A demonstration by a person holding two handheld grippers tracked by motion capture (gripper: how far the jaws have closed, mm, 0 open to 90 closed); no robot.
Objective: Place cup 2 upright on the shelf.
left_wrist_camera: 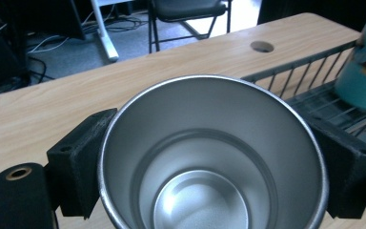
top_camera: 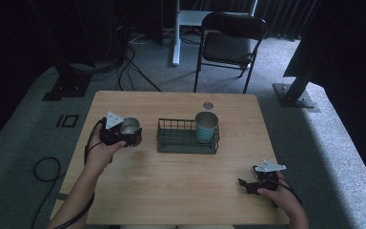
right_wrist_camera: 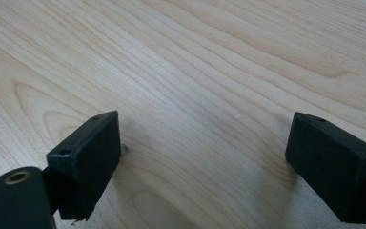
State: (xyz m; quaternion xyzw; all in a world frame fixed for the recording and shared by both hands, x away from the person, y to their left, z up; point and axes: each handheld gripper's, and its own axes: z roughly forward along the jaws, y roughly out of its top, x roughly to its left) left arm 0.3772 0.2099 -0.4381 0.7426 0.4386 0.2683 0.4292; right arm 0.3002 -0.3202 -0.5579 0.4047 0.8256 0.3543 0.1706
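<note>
1. Gripping a steel cup (left_wrist_camera: 209, 157) in the left tongs (top_camera: 124, 133), 1 black jaw pressing each side of its wall just under the rim.
2. Showing as a plain, unpainted metal cup: round, brushed silver inside, tapering from a wide mouth to a smaller flat bottom, with a stepped ring partway down and a thin rolled rim; nothing lying inside.
3. Sitting at the left part of the wooden bench (top_camera: 171, 186), cup mouth tipped toward the camera on the left tongs, just left of a dark wire basket (top_camera: 181, 143); whether resting on the wood or lifted cannot be told.
4. Standing upright in the right end of that basket: 1 teal cup (top_camera: 206, 126), apart from the steel one.
5. Resting low over bare wood near the front right corner: the right tongs (top_camera: 249, 186), jaws spread wide and holding nothing.
</note>
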